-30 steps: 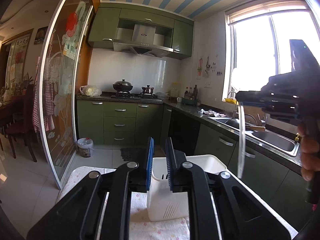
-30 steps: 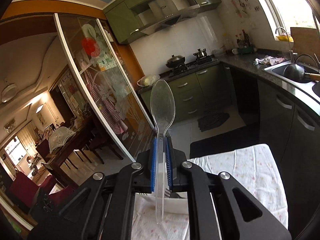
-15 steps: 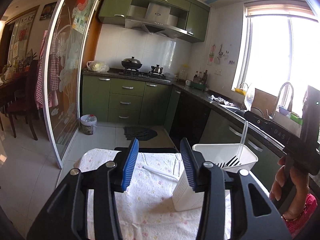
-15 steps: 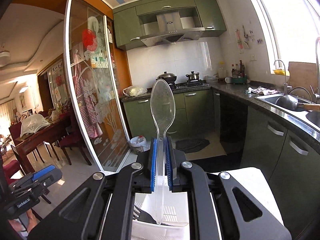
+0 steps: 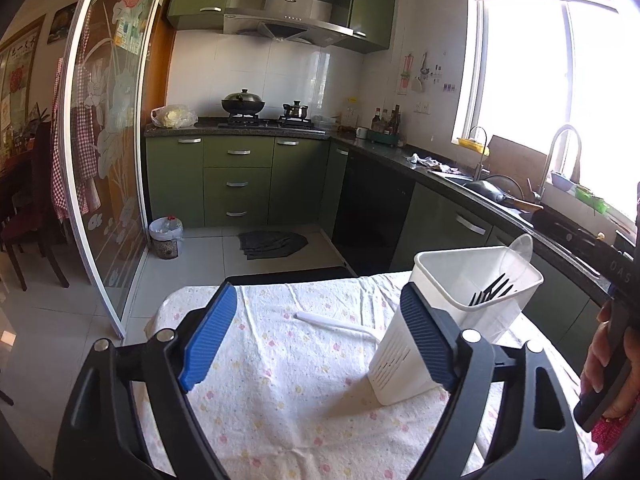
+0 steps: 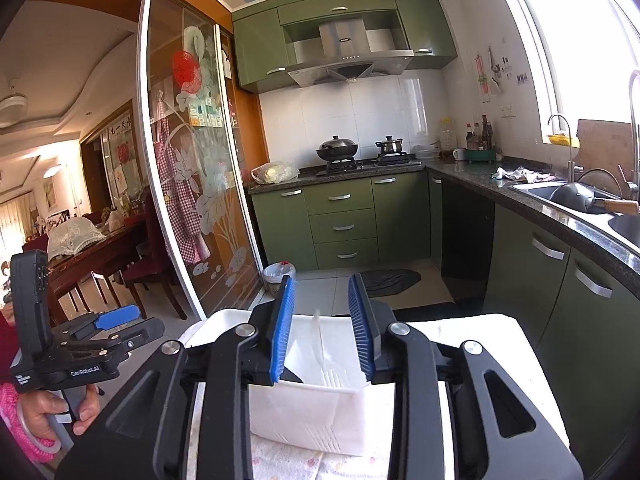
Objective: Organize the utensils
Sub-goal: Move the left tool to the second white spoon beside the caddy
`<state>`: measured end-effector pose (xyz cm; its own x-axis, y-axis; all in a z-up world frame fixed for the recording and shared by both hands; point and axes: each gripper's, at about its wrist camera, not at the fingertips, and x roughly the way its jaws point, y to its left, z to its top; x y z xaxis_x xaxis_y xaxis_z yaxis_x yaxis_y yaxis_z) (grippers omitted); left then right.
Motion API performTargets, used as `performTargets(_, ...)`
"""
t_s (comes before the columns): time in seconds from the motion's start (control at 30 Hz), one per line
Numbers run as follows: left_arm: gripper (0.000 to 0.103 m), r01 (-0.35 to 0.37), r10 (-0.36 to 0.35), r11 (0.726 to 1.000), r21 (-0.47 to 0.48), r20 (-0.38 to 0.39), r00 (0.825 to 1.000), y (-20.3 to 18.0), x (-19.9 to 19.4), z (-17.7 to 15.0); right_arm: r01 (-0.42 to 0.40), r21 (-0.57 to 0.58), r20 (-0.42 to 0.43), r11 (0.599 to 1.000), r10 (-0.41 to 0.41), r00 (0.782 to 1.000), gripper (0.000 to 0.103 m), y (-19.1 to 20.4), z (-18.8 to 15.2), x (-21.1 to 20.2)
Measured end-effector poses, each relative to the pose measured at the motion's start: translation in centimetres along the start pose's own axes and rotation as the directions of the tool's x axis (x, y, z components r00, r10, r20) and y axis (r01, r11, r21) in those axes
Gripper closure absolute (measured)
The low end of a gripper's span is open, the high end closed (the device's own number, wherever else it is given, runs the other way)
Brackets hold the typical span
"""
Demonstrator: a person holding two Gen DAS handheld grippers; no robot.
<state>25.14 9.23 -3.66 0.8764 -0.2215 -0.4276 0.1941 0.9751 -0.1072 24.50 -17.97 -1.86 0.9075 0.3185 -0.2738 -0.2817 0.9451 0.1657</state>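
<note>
A white utensil holder stands on the floral tablecloth at the right; it also shows in the right wrist view. Black fork tines and a clear plastic spoon stand inside it; the spoon's handle shows between the right fingers, untouched. A white utensil lies on the cloth left of the holder. My left gripper is open and empty over the cloth. My right gripper is open just above the holder.
The floral tablecloth covers a small table with its far edge toward the kitchen floor. Green cabinets and a counter with a sink run along the right. A glass sliding door stands at the left.
My right gripper opened and let the clear spoon drop into the holder. My left gripper opened wider and tilted down toward the table.
</note>
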Motion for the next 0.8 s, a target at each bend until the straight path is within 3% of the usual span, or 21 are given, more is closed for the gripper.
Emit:
performTargets(0.17,0.021,0.001,-0.007,0.98,0.2,0.032,0.999,1.4,0.5,1.7,-0.015,-0.001,0.035,1.0,0.015,0.999,0.074,-0.9,1.1,-4.2)
performTargets(0.27,0.021,-0.022,0.023,0.926,0.376,0.002,1.0,1.9,2.9,2.8,-0.014,-0.014,0.016,1.0,0.014,1.0,0.073,-1.7,1.3,-6.4)
performTargets(0.33,0.021,0.004,0.025,0.853,0.521,-0.048,0.999,1.4,5.5,3.1,-0.013,-0.026,-0.01,1.0,0.013,1.0,0.073,-2.3,1.4,-7.4)
performTargets(0.43,0.021,0.078,0.028,0.703,0.707,-0.137,0.99,-0.2,9.9,2.7,-0.039,-0.027,-0.073,0.999,0.037,0.997,0.073,-3.3,1.5,-7.9)
performTargets(0.63,0.029,0.269,-0.014,0.423,0.865,-0.291,0.957,-3.4,16.2,0.7,-0.056,0.014,-0.178,0.998,0.057,0.982,0.073,-6.1,1.0,-7.5)
performTargets(0.8,0.041,0.399,-0.039,0.301,0.866,-0.406,0.913,-3.7,18.2,-0.7,-0.033,0.06,-0.232,0.998,0.046,0.972,0.073,-9.0,0.2,-7.1)
